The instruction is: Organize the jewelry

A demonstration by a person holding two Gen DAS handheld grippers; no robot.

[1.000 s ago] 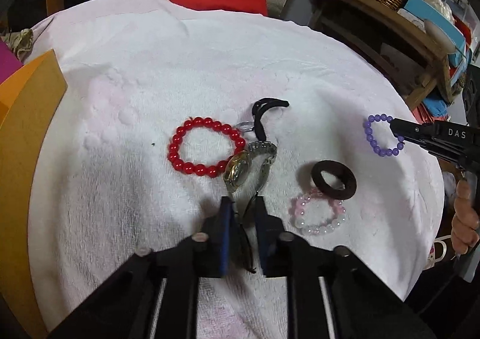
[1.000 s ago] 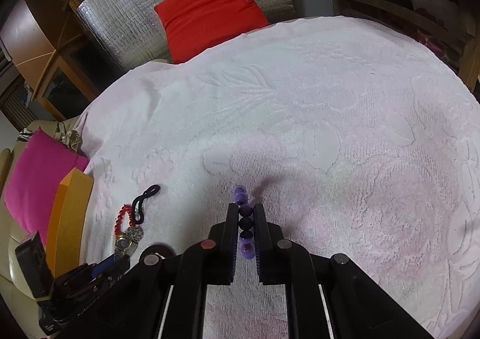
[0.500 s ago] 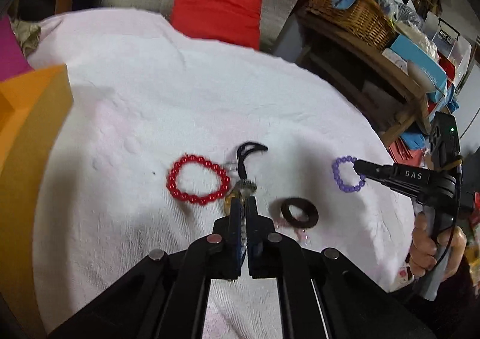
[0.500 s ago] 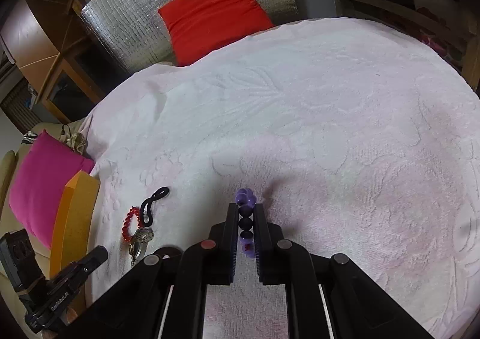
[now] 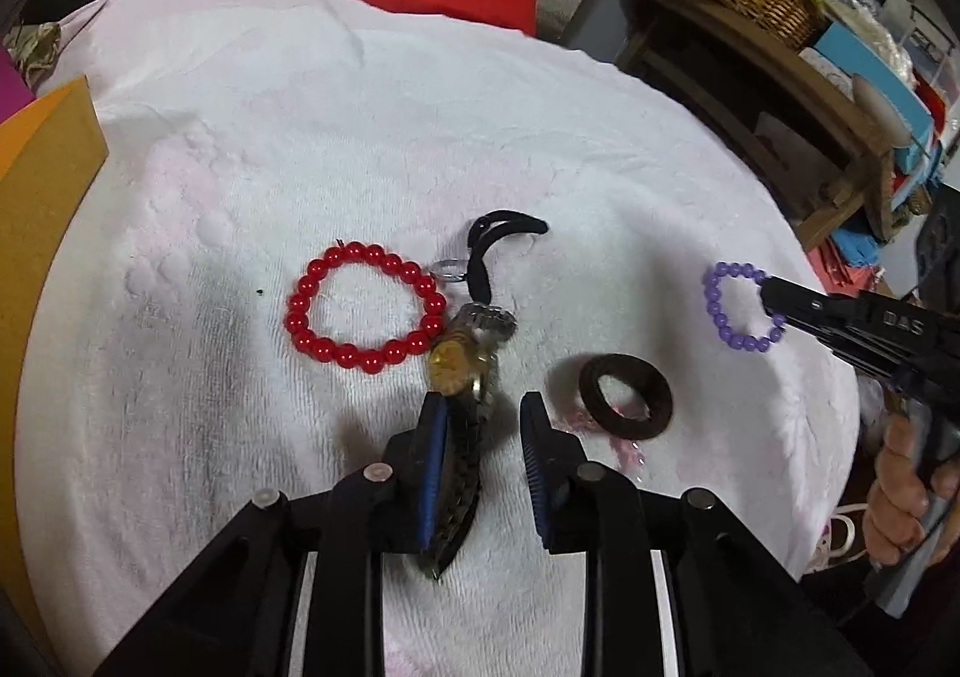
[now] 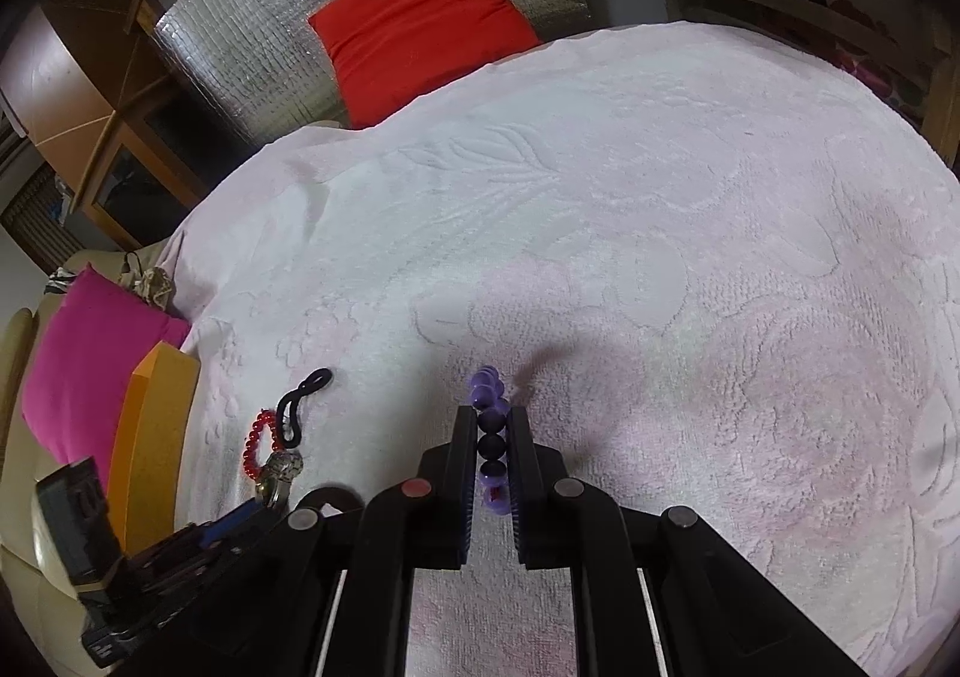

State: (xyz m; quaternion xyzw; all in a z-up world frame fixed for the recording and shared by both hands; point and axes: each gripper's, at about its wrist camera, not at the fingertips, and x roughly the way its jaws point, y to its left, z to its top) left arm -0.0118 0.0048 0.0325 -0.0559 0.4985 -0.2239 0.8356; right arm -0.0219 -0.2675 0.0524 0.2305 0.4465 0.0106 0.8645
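Right now the left gripper (image 5: 483,407), bottom centre of the left wrist view, has its jaws opening, a moderate gap between them. A wristwatch (image 5: 462,371) with a gold face and metal band lies between the jaws; the band runs along the left blue pad (image 5: 433,461), the right pad stands clear of it. The watch rests on a white towel (image 5: 240,137) covering the table.

Left of the watch, mid frame, a red bead bracelet (image 5: 366,314) lies flat, its right side touching or just beside the watch face. Above the watch a black hair tie (image 5: 495,251) and a small silver ring (image 5: 449,269) sit together. Right of the left gripper, a dark brown ring-shaped hair band (image 5: 624,395) lies partly over a pink bead bracelet (image 5: 624,446), mostly hidden.

Right gripper (image 6: 493,437), bottom centre of its own view, is closed narrow on a purple bead bracelet (image 6: 489,389), beads pinched between the pads, loop sticking out above the tips. In the left wrist view the same bracelet (image 5: 729,311) shows at right mid frame, held at the gripper's tip, just over the towel's right edge. Whether it touches the towel, cannot tell. A hand (image 5: 900,491) grips that tool's handle, lower right.

Red cushion (image 6: 420,23) upper centre, orange box (image 6: 156,437) and pink cushion (image 6: 84,353) at left.
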